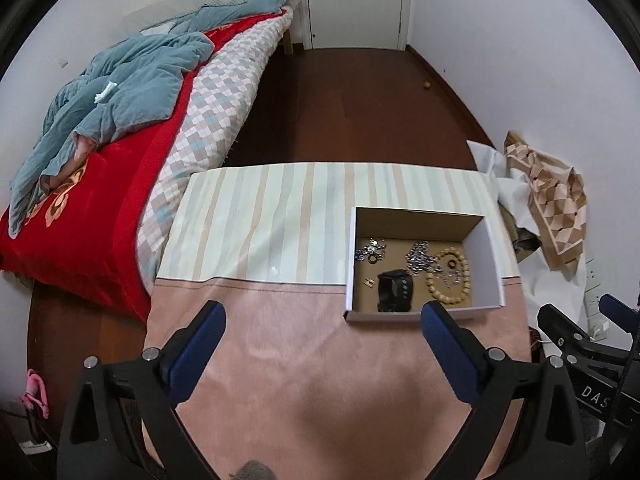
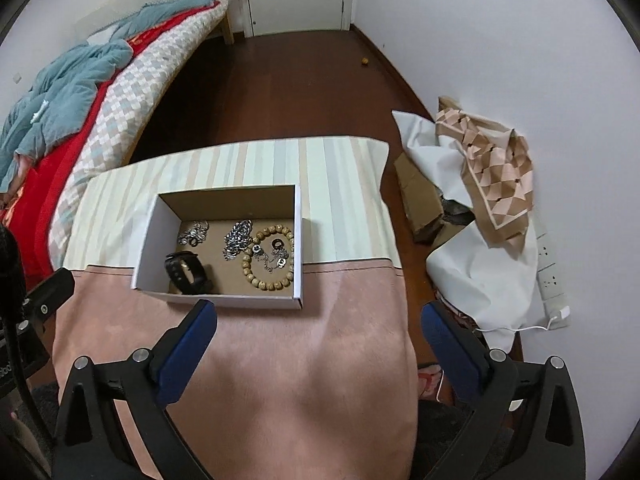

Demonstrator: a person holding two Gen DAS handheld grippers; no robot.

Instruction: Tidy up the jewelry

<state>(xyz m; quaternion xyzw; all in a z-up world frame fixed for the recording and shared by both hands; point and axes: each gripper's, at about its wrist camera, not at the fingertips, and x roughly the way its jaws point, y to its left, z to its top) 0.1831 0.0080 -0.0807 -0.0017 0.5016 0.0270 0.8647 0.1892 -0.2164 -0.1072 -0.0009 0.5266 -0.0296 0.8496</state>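
Both grippers hover over the pink cloth, near side of the cardboard box [image 2: 224, 298], empty, fingers spread wide: the left gripper [image 1: 322, 318] and the right gripper [image 2: 318, 316]. Inside the box lie a wooden bead bracelet [image 2: 269, 258] by its right wall, a black watch [image 2: 188, 268] at its near-left, a silver chain [image 2: 238, 236] mid-floor, and a smaller silver piece [image 2: 194, 232] toward its far-left corner.

one box [image 2: 224, 300], one bead bracelet [image 2: 267, 280], one black band [image 2: 188, 272].
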